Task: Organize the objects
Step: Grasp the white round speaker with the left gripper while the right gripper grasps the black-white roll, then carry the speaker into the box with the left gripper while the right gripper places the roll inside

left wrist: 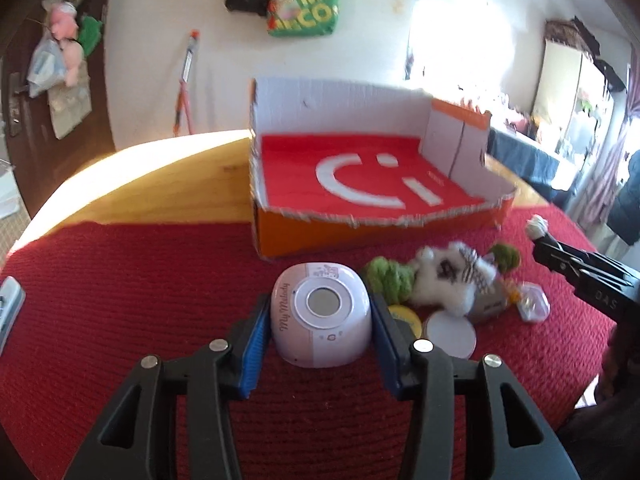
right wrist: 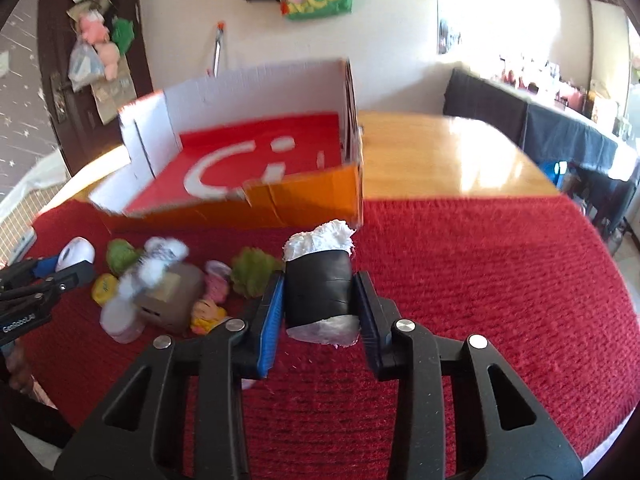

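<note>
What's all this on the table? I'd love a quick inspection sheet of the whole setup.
Surface: red knitted cloth over a wooden table.
Job's things: open orange box, nothing in it; pink My Melody gadget; black-wrapped white roll.
Clutter: green fluffy toys, a white plush and small tins in a heap beside the box.
Grippers: left gripper clamps the gadget; right gripper clamps the roll.
Cables: nothing seen.
Surroundings: green bag on the wall, sunlit window.
</note>
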Tool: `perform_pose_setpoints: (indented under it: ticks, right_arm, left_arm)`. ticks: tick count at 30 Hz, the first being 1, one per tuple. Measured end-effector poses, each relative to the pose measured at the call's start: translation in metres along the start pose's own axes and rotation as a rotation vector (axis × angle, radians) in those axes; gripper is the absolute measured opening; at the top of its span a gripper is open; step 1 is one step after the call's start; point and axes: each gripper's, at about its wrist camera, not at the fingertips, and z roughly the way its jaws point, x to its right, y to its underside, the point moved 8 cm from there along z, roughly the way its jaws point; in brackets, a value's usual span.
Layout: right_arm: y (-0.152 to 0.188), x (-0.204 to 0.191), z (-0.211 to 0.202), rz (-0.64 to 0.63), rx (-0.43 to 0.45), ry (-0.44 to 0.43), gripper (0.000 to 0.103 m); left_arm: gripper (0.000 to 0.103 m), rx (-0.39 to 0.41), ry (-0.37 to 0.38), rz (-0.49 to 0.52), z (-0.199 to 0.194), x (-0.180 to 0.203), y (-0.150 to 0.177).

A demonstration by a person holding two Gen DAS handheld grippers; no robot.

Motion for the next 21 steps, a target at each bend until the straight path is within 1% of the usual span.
perform_pose_setpoints:
  ticks: [2, 6, 12, 15, 21]
  right_arm:
    - [-0.007, -0.008, -0.014, -0.007, 0.063, -0.016, 0.033]
    - [-0.012, -0.029, -0.029, -0.061, 0.137, -0.016, 0.033]
    - [-0.019, -0.04, -0.036, -0.084, 0.178, -0.019, 0.033]
    - [-0.031, -0.041, -0.042, -0.099, 0.22, 0.003, 0.033]
    - [-0.067, -0.044, -0.04, -0.147, 0.282, 0.026, 0.033]
  left_arm:
    - [0.049, 0.073, -0.021, -0.005, -0.011, 0.001, -0.008]
    - [0.049, 0.141, -0.032, -0.025, -0.023, 0.002, -0.014]
    - [0.049, 0.198, -0.042, -0.023, -0.033, 0.004, -0.026]
    - [0.049, 0.229, -0.038, -0.013, -0.035, 0.008, -0.037]
    - [0.049, 0.244, 0.009, -0.035, -0.029, 0.01, -0.071]
